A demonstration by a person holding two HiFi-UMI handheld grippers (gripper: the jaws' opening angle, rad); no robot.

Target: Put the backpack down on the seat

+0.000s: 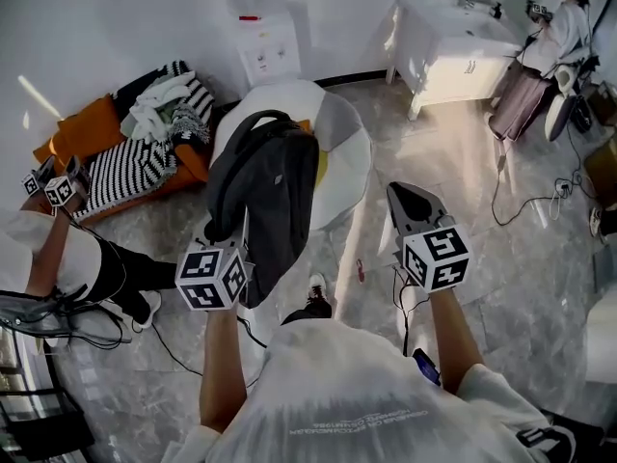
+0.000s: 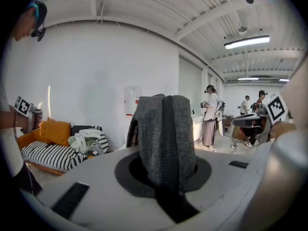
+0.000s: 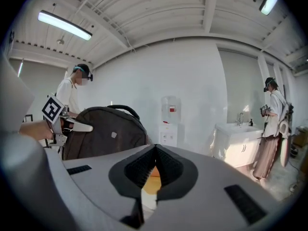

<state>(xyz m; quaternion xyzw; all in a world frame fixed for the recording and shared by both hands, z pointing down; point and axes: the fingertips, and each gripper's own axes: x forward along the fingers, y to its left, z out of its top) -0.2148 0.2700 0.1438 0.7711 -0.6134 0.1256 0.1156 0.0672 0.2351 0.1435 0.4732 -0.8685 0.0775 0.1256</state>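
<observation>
Backpack (image 1: 265, 196): dark grey woven fabric, soft and sagging, centre frame, hanging over the rounded white seat (image 1: 345, 148). Contact with the cushion is unclear.

Left gripper (image 2: 166, 177) is pinched narrow on a felt-like grey strap. Right gripper (image 3: 153, 153), lower right, has its jaws together and is empty.

Suggest lowering slowly, settling the base flat, then releasing.

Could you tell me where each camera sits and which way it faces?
Head view: on the person's head, looking down at the backpack over the seat; both forearms show.
Left gripper view: on the left gripper, fingers shut on backpack, facing the water dispenser.
Right gripper view: on the right gripper, fingers together, facing dispenser and sink.
All share the backpack.
</observation>
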